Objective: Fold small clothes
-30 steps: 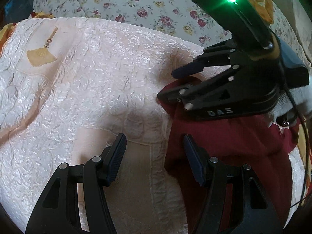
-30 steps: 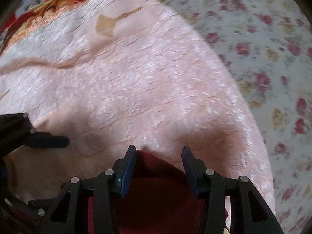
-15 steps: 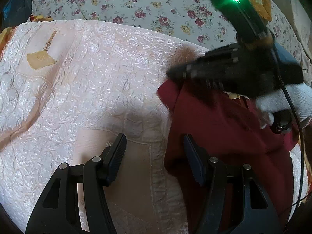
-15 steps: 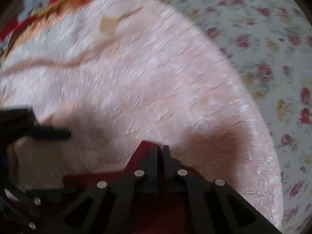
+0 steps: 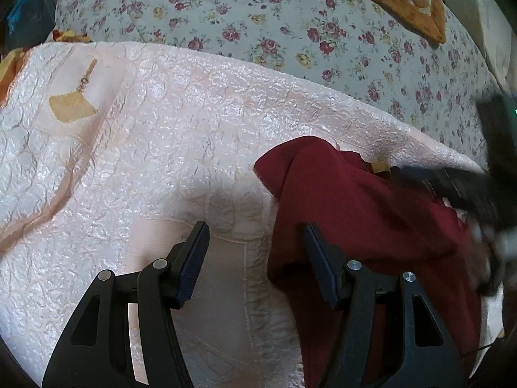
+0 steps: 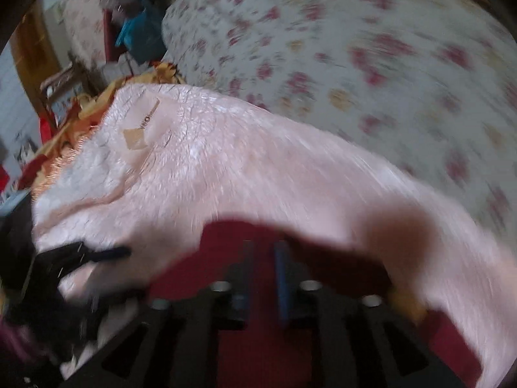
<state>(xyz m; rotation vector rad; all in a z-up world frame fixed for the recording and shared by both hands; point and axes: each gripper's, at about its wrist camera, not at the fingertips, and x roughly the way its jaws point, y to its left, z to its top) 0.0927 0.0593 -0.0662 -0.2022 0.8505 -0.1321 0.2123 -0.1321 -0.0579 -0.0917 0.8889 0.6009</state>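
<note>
A dark red garment (image 5: 362, 213) lies bunched on the pink quilted cover (image 5: 161, 148), at the right of the left wrist view. My left gripper (image 5: 255, 258) is open, its right finger over the garment's left edge, its left finger over the quilt. My right gripper (image 6: 263, 265) is blurred by motion; its jaws stand a narrow gap apart over the red garment (image 6: 258, 339), and whether cloth is pinched between them cannot be told. It shows as a dark blur at the right edge of the left wrist view (image 5: 458, 187). A tan label (image 5: 379, 165) shows on the garment.
A floral bedspread (image 5: 290, 32) lies beyond the pink cover. An orange patterned cloth (image 5: 404, 3) lies at the far right. A gold fan emblem (image 5: 72, 106) marks the quilt's left. Clutter, with blue and red items (image 6: 135, 32), stands past the bed's far left.
My right gripper closed on the garment's corner, then swung fast to the right and back, dragging the cloth; its jaws now show a small gap. My left gripper stayed open in place.
</note>
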